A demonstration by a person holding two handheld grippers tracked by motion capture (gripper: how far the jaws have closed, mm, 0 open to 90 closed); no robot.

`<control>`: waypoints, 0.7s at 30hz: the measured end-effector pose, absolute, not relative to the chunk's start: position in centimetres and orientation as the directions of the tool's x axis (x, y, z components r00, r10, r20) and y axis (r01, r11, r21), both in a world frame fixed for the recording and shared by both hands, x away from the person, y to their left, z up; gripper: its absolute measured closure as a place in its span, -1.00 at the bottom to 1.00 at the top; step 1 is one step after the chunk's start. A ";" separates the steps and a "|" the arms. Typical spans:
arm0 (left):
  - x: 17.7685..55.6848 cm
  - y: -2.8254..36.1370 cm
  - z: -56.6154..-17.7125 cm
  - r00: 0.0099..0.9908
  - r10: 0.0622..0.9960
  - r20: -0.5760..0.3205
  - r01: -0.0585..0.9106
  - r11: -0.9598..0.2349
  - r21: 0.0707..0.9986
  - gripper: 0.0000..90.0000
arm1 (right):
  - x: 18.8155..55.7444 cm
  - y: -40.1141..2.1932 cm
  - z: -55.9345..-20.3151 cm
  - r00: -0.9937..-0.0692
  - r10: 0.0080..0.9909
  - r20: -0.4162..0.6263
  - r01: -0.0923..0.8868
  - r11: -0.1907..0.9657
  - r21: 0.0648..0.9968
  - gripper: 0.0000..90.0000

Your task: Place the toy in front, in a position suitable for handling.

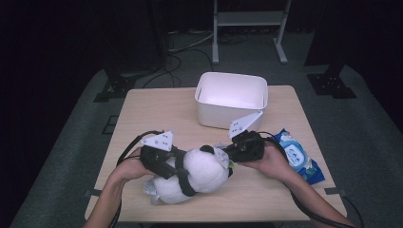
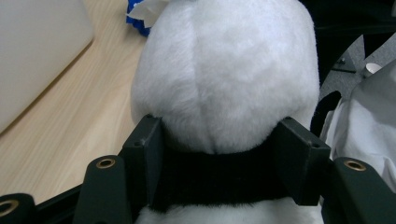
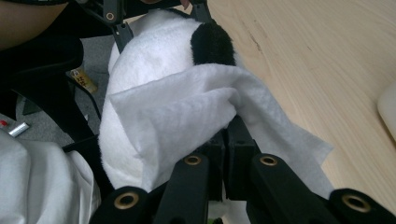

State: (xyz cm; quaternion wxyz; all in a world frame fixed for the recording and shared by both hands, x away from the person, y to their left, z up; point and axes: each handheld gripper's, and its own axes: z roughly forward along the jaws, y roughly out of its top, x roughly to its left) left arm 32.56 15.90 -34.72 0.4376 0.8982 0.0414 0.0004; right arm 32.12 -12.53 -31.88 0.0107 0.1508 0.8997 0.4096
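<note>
Plush panda [image 1: 202,173] clamped between left gripper [image 2: 219,163] jaws, right gripper [image 3: 229,140] pinching white wipe [image 3: 187,112] against its head

plush panda [image 1: 202,173] on table [image 1: 157,109], near edge | bin [image 1: 231,99] at 12 o'clock | wipes pack [image 1: 297,156] at 3 o'clock

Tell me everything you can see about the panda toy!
The panda toy is soft and furry, mostly white, with a black ear and a black band around its body. It lies on its side on the wooden table, near the front edge. The left gripper squeezes it at the black band, one jaw on each side. The right gripper holds a white wipe against its head, next to the black ear. Its face cannot be seen.
</note>
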 end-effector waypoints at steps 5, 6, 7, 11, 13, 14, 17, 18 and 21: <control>33.0 14.3 -34.7 0.998 0.055 -0.018 0.047 -0.595 0.802 -0.13 | 31.7 -13.5 -30.6 -0.950 0.303 0.079 0.263 0.631 0.730 0.94; 33.1 14.1 -34.8 0.999 0.050 -0.016 0.042 -0.590 0.806 -0.13 | 31.7 -13.8 -30.2 -0.949 0.308 0.068 0.259 0.635 0.728 0.94; 33.2 13.8 -34.8 0.999 0.047 -0.015 0.039 -0.584 0.811 -0.13 | 31.6 -14.0 -30.0 -0.946 0.316 0.068 0.265 0.638 0.723 0.94; 33.7 12.7 -35.3 0.999 0.031 -0.022 0.036 -0.559 0.828 -0.12 | 31.3 -14.6 -28.9 -0.942 0.332 0.039 0.261 0.657 0.708 0.94; 33.9 12.5 -35.5 0.999 0.040 -0.023 0.041 -0.543 0.838 -0.12 | 31.3 -14.6 -28.5 -0.942 0.335 0.017 0.251 0.668 0.701 0.94; 34.0 12.4 -35.6 0.999 0.041 -0.024 0.042 -0.539 0.841 -0.12 | 31.3 -14.5 -28.3 -0.940 0.340 0.016 0.254 0.670 0.697 0.94; 34.0 12.7 -35.9 0.998 0.055 -0.029 0.054 -0.538 0.841 -0.13 | 31.5 -14.1 -28.1 -0.941 0.338 0.007 0.250 0.680 0.689 0.94; 34.0 13.0 -35.9 0.998 0.064 -0.024 0.056 -0.549 0.834 -0.14 | 31.6 -13.8 -28.2 -0.943 0.333 0.004 0.245 0.686 0.685 0.94; 33.5 14.1 -36.0 0.996 0.088 -0.021 0.067 -0.567 0.821 -0.19 | 31.7 -12.5 -28.3 -0.949 0.314 -0.018 0.219 0.703 0.677 0.94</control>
